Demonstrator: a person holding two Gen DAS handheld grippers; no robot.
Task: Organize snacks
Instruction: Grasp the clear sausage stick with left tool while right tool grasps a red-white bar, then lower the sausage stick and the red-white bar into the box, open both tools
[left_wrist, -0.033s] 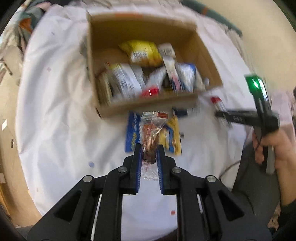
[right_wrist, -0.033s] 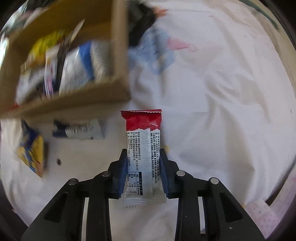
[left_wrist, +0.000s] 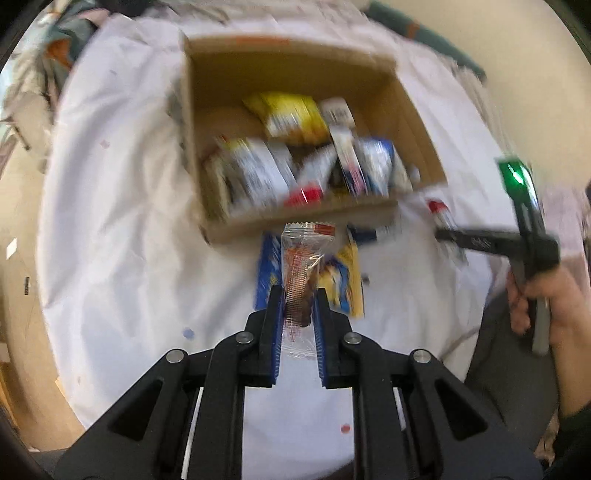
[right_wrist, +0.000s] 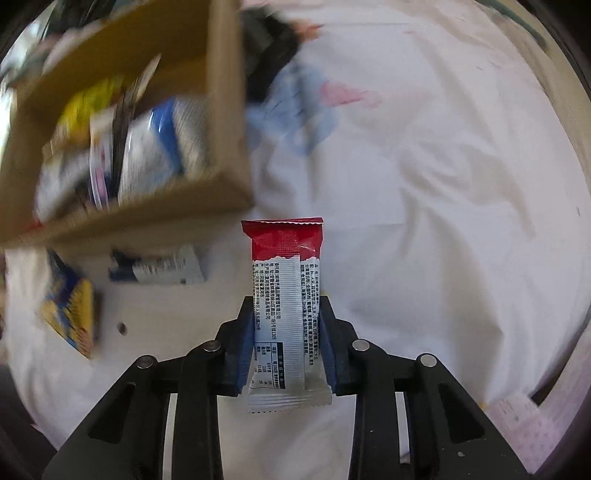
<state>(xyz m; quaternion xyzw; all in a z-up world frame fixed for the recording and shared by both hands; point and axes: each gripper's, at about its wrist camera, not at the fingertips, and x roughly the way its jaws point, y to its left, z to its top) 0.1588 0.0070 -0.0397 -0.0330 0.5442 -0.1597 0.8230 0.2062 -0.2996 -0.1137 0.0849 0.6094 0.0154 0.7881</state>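
Observation:
My left gripper is shut on a clear-wrapped snack with a brown piece inside, held up just in front of the open cardboard box. The box holds several snack packets. In the right wrist view, my right gripper has its jaws closing on a red and white snack bar. The bar stands upright between the pads, which press on its sides. That gripper hovers over the white cloth to the right of the box. From the left wrist view it shows as a blurred gripper at the right, held by a hand.
A blue and yellow packet lies on the white cloth before the box, with a dark blue and white packet beside it. The cloth right of the box carries faint red and blue stains. The table edge curves near the bottom.

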